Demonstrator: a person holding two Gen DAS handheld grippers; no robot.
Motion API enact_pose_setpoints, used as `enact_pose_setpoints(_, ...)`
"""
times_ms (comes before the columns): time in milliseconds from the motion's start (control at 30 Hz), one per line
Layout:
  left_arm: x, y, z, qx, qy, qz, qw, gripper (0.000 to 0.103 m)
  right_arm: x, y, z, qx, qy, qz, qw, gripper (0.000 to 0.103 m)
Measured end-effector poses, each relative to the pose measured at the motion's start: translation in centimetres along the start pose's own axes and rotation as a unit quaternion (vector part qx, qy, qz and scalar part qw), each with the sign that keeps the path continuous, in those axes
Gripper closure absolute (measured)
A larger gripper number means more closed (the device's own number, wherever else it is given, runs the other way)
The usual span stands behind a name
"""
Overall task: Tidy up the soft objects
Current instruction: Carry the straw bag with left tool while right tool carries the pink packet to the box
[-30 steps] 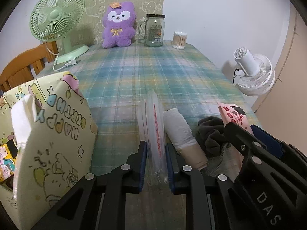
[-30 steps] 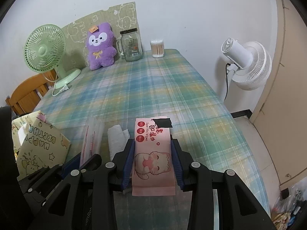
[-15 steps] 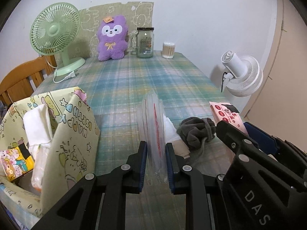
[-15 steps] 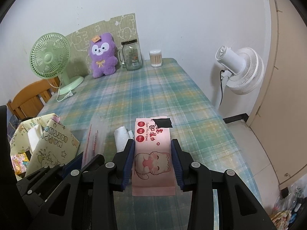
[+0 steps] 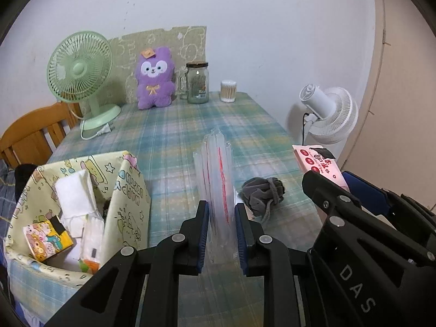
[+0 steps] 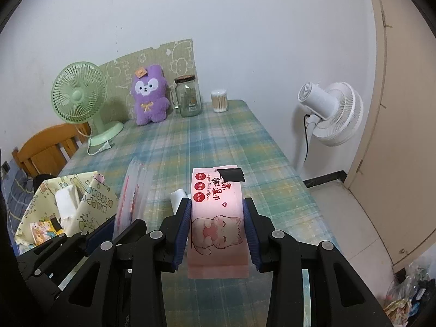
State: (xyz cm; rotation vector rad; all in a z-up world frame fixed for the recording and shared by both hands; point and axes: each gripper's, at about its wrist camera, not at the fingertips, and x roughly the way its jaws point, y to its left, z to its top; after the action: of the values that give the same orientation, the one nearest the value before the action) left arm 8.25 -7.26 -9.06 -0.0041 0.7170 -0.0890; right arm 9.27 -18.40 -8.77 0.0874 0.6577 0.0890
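My left gripper (image 5: pixel 221 212) is shut on a stack of clear plastic zip bags (image 5: pixel 216 174) with red seal lines, held upright above the plaid table. My right gripper (image 6: pixel 217 212) is shut on a pink pack of wet wipes (image 6: pixel 218 212) with a cat drawing, held above the table's near edge; the pack also shows in the left wrist view (image 5: pixel 318 160). A yellow "Happy Birthday" fabric bin (image 5: pixel 125 190) stands at the near left, holding tissue packs and white cloth. A grey bath pouf (image 5: pixel 261 190) lies on the table between the grippers. A white roll (image 6: pixel 178 197) lies beside it.
At the table's far end stand a green desk fan (image 5: pixel 80 76), a purple plush toy (image 5: pixel 156 77), a glass jar (image 5: pixel 197 83) and a cotton swab tub (image 5: pixel 228 91). A white floor fan (image 6: pixel 331 113) stands right of the table. A wooden chair (image 5: pixel 30 139) is at left.
Both grippers have risen and pulled back from the table with their loads. The bin's inside and the grey pouf have come into fuller view.
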Motion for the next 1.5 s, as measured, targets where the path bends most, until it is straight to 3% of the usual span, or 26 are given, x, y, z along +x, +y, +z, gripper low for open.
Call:
enact_pose_setpoints(733, -6.5, 0.9, 1.5, 0.034, -0.062, -0.025, 0.9972, 0.085, -6.5, 2.1, 1.7, 0.000, -0.057, -0.003, 0.998, 0.062)
enact_pose_setpoints(1500, -8.8, 7.5, 2.3, 0.026, -0.092, 0.002, 0.9954, 0.085, -6.1, 9.6, 3.1, -0.022, -0.067, 0.042, 0.997, 0.062)
